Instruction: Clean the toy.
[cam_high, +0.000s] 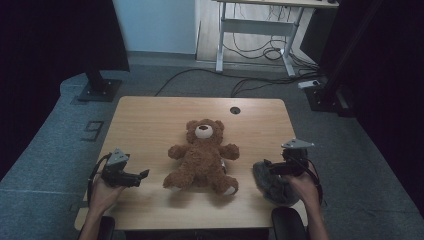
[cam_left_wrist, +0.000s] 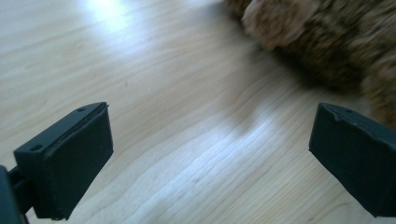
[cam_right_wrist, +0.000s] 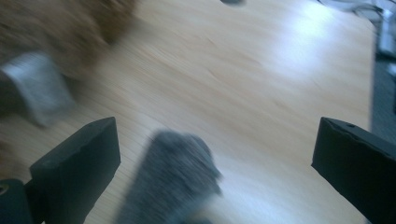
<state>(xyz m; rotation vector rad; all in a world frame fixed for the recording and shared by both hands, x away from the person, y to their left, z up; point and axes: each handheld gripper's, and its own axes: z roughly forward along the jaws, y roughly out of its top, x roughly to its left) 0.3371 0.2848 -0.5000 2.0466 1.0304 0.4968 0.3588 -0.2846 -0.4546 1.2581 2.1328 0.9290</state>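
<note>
A brown teddy bear (cam_high: 202, 157) lies on its back in the middle of the wooden table (cam_high: 150, 120), head toward the far edge. My left gripper (cam_high: 145, 175) hovers left of the bear's leg, jaws open and empty; in the left gripper view the blurred bear (cam_left_wrist: 327, 42) sits beyond the open left gripper (cam_left_wrist: 210, 154). A grey fuzzy piece of cloth (cam_high: 272, 182) lies at the table's right front. My right gripper (cam_high: 267, 167) is over it, open. In the right gripper view the grey cloth (cam_right_wrist: 173, 182) lies between the wide jaws of the right gripper (cam_right_wrist: 215, 158), untouched by the pads, with the bear (cam_right_wrist: 60, 28) at top left.
A round cable hole (cam_high: 235, 110) sits near the table's far edge. On the floor beyond stand a black stand base (cam_high: 100, 90), a white desk frame (cam_high: 260, 25) and loose cables (cam_high: 260, 80). The person's forearms enter from the near edge.
</note>
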